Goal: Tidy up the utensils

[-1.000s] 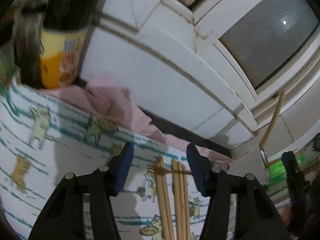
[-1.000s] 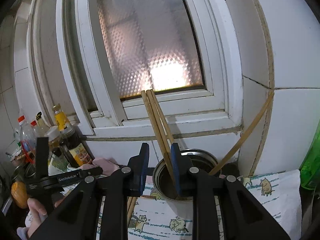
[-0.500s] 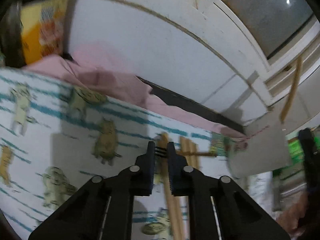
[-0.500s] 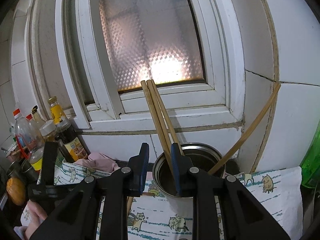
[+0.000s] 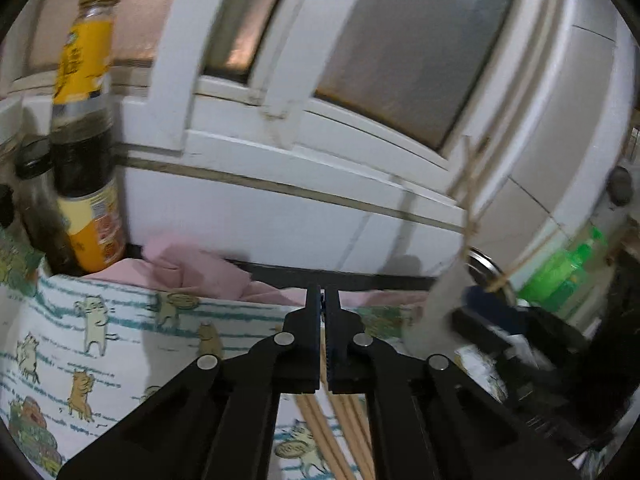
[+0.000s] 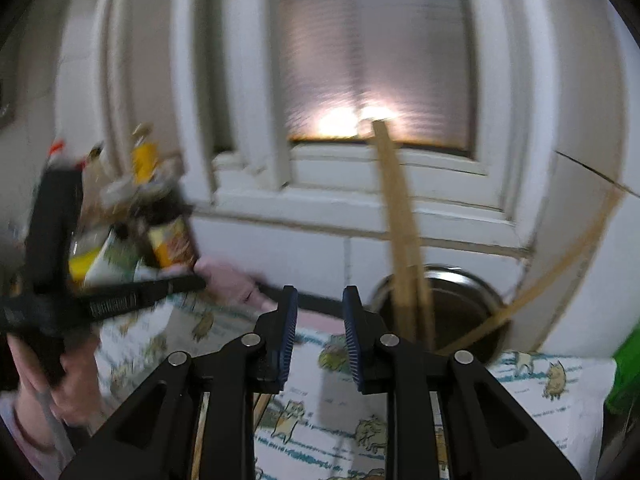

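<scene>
My left gripper [image 5: 322, 300]: black angular arms, round silver screws behind the fingers, blue ribbed pads. My right gripper [image 6: 319, 308]: same build, ribbed blue pads [image 6: 289, 332]. Left of its fingers, a hand [image 6: 52, 380] with pink sleeve cuff.

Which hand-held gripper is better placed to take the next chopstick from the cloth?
Probably right: the right hand-held gripper has just been opening, empty, above the loose chopsticks; the left hand-held gripper is shut.
</scene>
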{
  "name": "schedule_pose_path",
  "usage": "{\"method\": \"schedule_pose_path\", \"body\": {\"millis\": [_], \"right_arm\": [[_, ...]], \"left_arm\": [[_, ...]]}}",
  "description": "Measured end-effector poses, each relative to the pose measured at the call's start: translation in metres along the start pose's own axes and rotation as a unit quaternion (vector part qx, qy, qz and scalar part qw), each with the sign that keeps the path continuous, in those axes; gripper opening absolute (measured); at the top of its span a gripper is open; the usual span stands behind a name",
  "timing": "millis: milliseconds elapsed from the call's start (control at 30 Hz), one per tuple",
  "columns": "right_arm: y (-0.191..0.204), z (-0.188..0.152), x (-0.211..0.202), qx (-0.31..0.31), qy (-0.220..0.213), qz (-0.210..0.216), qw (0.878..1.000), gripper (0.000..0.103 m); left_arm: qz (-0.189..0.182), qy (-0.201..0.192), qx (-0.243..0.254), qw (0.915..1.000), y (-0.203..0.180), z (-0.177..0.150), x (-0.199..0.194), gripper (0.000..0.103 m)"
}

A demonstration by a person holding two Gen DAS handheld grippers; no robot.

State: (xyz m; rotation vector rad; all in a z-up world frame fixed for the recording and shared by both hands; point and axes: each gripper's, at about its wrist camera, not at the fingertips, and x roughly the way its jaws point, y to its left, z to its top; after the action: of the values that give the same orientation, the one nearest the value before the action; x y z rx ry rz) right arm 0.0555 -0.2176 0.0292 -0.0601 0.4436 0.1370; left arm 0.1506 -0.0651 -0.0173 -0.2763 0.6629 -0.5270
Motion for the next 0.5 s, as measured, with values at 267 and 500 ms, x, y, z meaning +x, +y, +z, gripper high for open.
{"method": "schedule_pose_path", "body": {"millis": [267,500], "right_arm": [[0.054,-0.024,0.016,-0.126,-0.003,-0.026,0.992,0.036],[0.068,-0.041,0.036,-0.172,0.024,-0.034,0.984,0.035]], "left_arm": [[-0.078,0.056,-0.025,0.9951,-0.002,-0.002,0.011,0.001],[-0.115,0.080,-0.054,0.9887,0.003,-0.003,0.011,0.001]]}}
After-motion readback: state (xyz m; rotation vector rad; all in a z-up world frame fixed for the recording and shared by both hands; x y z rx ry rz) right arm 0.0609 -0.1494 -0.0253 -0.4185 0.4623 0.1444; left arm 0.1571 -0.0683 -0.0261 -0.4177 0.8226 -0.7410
